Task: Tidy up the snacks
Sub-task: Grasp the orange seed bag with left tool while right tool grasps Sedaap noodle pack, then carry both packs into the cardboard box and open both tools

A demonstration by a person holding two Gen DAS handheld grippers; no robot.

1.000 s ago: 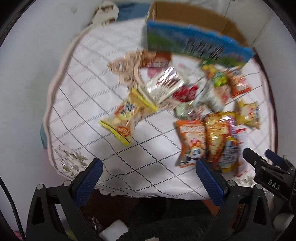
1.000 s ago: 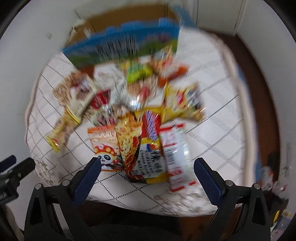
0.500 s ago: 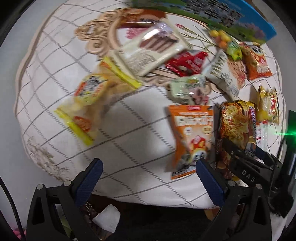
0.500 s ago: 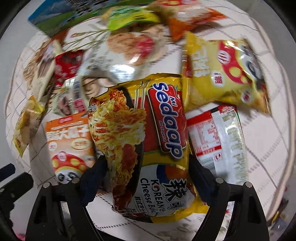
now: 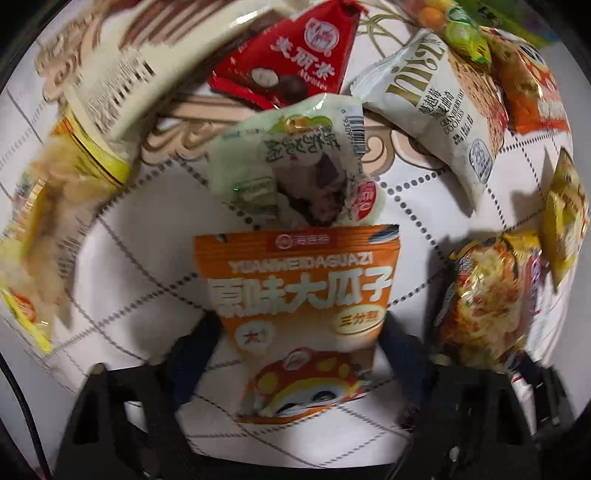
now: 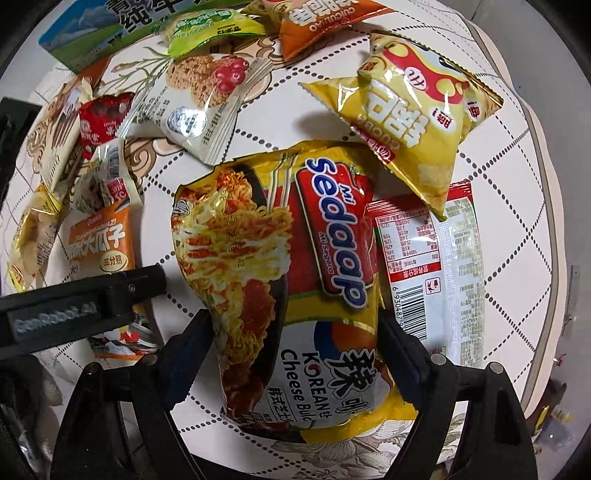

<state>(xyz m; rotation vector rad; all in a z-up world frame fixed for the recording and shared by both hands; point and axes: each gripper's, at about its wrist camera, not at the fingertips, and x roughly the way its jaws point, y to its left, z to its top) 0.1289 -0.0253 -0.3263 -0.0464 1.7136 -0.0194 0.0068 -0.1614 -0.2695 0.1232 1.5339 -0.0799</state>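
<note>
Snack packs lie on a round table with a white diamond-pattern cloth (image 6: 303, 110). My left gripper (image 5: 295, 354) is low over an orange sunflower-seed bag (image 5: 299, 295), its blue fingers on either side of the bag's lower half, touching its edges. My right gripper (image 6: 295, 343) straddles a yellow Sedaap noodle pack (image 6: 288, 280), fingers against both sides. The left gripper (image 6: 74, 299) also shows in the right wrist view, next to the orange bag (image 6: 99, 243).
Around lie a pale green pack (image 5: 295, 166), a red chocolate pack (image 5: 291, 70), a white cookie pack (image 5: 439, 114), a yellow chip bag (image 6: 410, 107), a red-white pack (image 6: 439, 273), and a blue-green box (image 6: 122, 26) at the back.
Both grippers have dropped closer to the table. The left now straddles the orange bag, and the right's fingers have closed in on the noodle pack.
</note>
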